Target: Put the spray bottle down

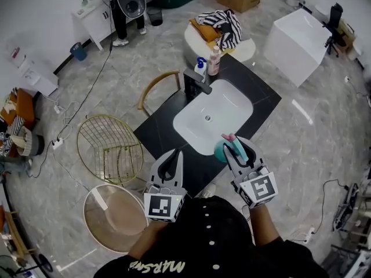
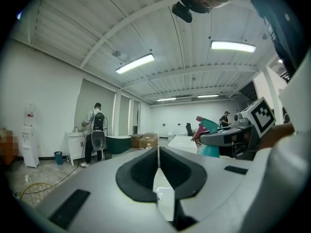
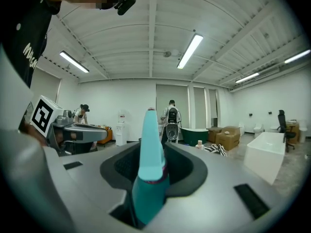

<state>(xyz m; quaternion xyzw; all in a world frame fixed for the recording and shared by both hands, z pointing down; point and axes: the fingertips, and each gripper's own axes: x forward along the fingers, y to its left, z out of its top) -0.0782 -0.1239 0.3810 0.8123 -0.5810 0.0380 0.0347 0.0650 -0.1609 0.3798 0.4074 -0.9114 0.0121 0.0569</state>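
My right gripper (image 1: 236, 147) is shut on a teal spray bottle (image 1: 221, 151) with a pink nozzle, held over the near right rim of the white sink basin (image 1: 186, 125). In the right gripper view the bottle's teal head (image 3: 150, 149) stands upright between the dark pads (image 3: 181, 165). My left gripper (image 1: 172, 158) hovers over the black countertop (image 1: 155, 133) at the sink's near left, jaws closed together with nothing between them (image 2: 158, 152). The left gripper view also shows the spray bottle (image 2: 210, 136) off to the right.
A black faucet (image 1: 195, 83), a blue bottle (image 1: 201, 68) and a pink bottle (image 1: 214, 60) stand at the counter's far end. A gold wire chair (image 1: 110, 146) and a round seat (image 1: 113, 216) are to the left. A person (image 1: 127, 7) stands far back.
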